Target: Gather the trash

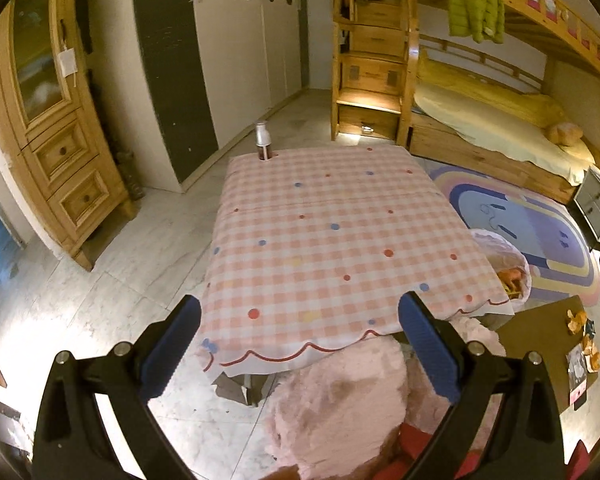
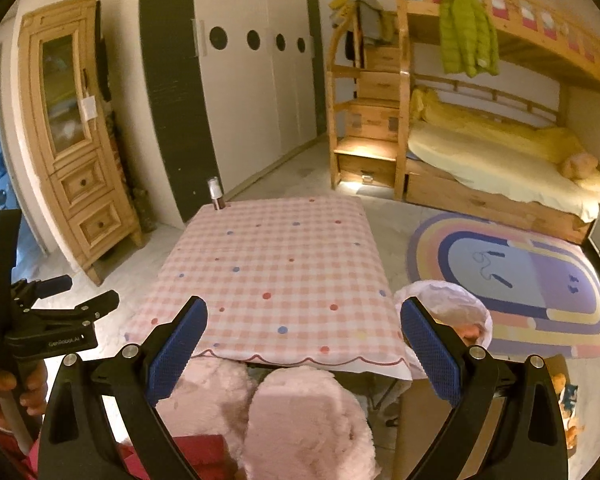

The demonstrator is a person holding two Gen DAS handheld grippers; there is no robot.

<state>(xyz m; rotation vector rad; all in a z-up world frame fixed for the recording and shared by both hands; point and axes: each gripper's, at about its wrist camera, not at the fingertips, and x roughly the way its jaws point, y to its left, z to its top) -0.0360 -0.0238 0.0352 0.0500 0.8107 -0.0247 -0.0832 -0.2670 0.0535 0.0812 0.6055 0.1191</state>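
Trash [image 1: 584, 338], orange scraps and paper, lies on a brown board [image 1: 540, 344] on the floor right of the table [image 1: 320, 240], well outside both grippers' jaws and lower right of them in each view. More orange scraps sit in a lined bin [image 1: 508, 268] touching the table's right edge. Left of the table stands a wooden cabinet [image 1: 56, 128]. On the table's far left corner a bottle [image 1: 263, 141] stands upright. The left gripper [image 1: 300, 328] hangs over the table's near edge, jaws spread wide, nothing between them. The right gripper [image 2: 304, 328] hovers likewise above the near edge, jaws wide apart and empty. Beyond the table to the right are a rug [image 2: 512, 284] and bunk bed [image 2: 500, 152].
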